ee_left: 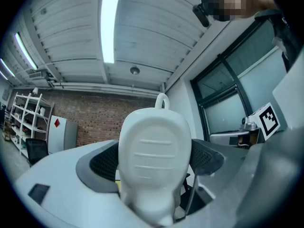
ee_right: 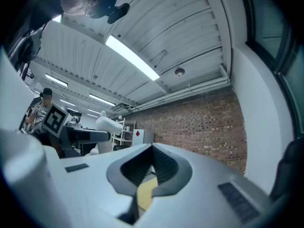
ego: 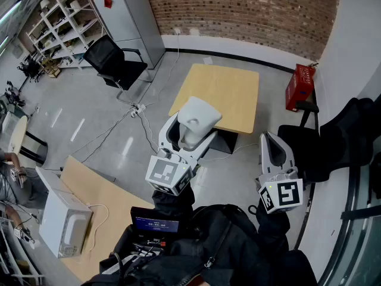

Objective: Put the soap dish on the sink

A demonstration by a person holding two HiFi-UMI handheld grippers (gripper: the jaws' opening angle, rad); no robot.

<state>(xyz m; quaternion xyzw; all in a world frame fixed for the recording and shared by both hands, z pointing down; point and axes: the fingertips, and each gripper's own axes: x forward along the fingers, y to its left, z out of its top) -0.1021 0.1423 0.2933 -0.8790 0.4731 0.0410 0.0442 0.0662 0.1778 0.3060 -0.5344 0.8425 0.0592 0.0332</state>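
Observation:
The soap dish (ego: 199, 115) is white and rounded, with a small loop at its far end. My left gripper (ego: 189, 137) is shut on it and holds it up in the air, roughly level. In the left gripper view the dish (ee_left: 154, 151) fills the space between the wide-set jaws, with the dark pads (ee_left: 102, 163) against its sides. My right gripper (ego: 275, 149) is held to the right at about the same height, shut with nothing in it. Its pads (ee_right: 164, 167) meet at the tips. No sink is in view.
Below and ahead stands a light wooden table (ego: 226, 91). A black office chair (ego: 116, 61) and a grey cabinet (ego: 134, 19) are at the back left. A red box (ego: 297, 85) leans by the right wall, near dark chairs (ego: 333, 142). A white appliance (ego: 64, 222) sits on a wooden top at the near left.

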